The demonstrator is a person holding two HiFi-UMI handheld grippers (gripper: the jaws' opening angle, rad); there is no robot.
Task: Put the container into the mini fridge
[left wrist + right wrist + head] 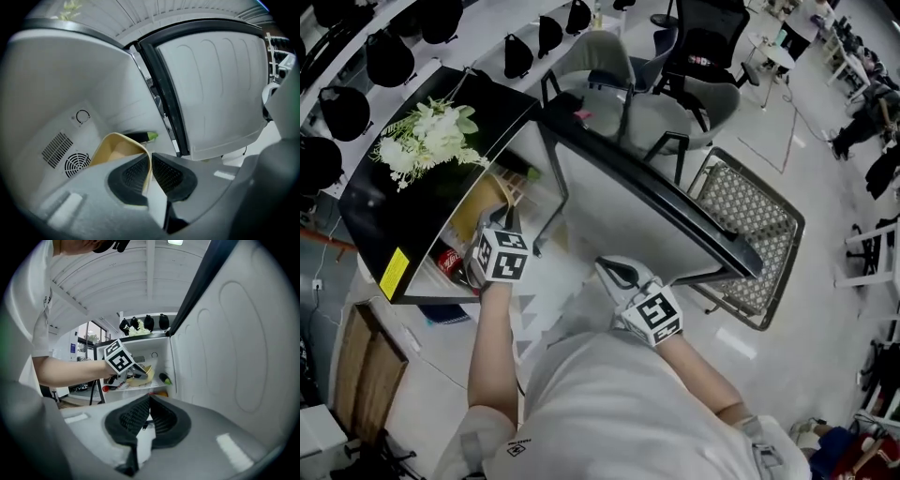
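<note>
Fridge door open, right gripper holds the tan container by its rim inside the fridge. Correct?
No, the left gripper holds it: the left gripper view shows it clamped on the rim of the tan container. The rest stands.

1. Yellow label [394,273] at the edge of the black mini fridge [366,206]: printed, too small to read.
2. Red can [450,264] inside: white script, not legible.
3. Left marker cube [501,255] and right marker cube [654,317]: black-and-white square patterns, no letters.
4. Circle sign [82,116] stamped on the fridge's back wall.
5. Shirt logo [517,450]: blurred, unread.
</note>
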